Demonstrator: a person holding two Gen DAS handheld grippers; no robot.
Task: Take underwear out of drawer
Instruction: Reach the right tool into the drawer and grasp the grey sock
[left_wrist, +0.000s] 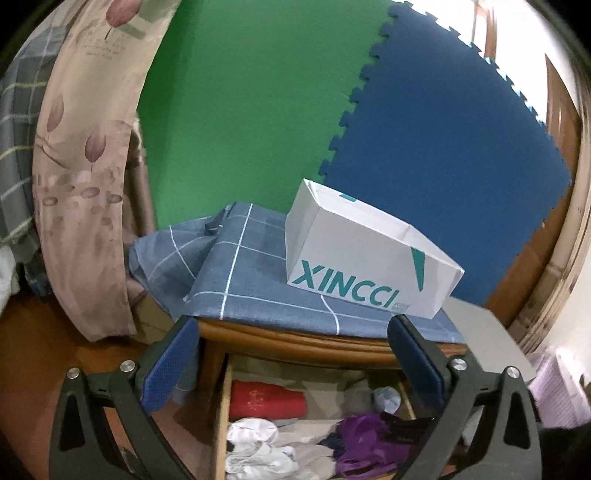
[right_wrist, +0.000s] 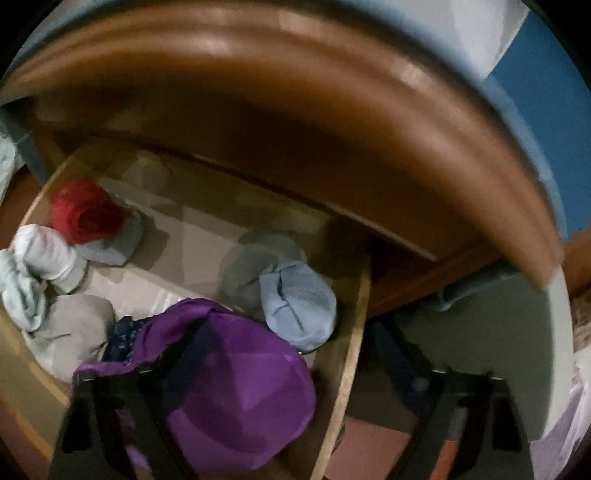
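Purple underwear (right_wrist: 236, 373) in the drawer (right_wrist: 343, 369): soft, light; pinch a raised fold. Left gripper (left_wrist: 291, 354) wide; right gripper (right_wrist: 295, 354) blurred, apparently gaping, empty.

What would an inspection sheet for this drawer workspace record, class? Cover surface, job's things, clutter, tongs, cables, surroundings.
Surface: wooden nightstand, blue checked cloth on top.
Job's things: open drawer; purple garment at its front right.
Clutter: red item, white socks, light blue bundle in drawer; XINCCI box on cloth.
Tongs: left tongs open, empty; right tongs open, astride the drawer's side wall, one finger over purple garment.
Cables: nothing seen.
Surroundings: green foam mat, blue foam mat, floral curtain.
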